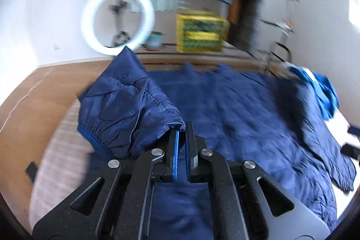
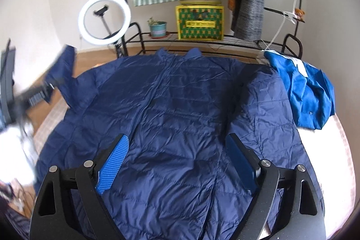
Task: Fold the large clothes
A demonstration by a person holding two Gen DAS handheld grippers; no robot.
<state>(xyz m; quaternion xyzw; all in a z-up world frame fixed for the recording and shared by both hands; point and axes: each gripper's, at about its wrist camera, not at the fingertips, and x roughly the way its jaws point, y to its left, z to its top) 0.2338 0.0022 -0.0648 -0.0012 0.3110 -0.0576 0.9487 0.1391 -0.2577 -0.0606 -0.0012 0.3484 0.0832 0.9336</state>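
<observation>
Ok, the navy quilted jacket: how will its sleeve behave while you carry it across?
Probably floppy: the sleeve sags and bunches behind the shut left gripper. The navy quilted jacket looks puffy, so likely light. Its shiny shell may slide.

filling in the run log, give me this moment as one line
left tool: shut on jacket sleeve, lifted | right tool: open over jacket, holding nothing | blue shirt: beside jacket | fold: started
</observation>
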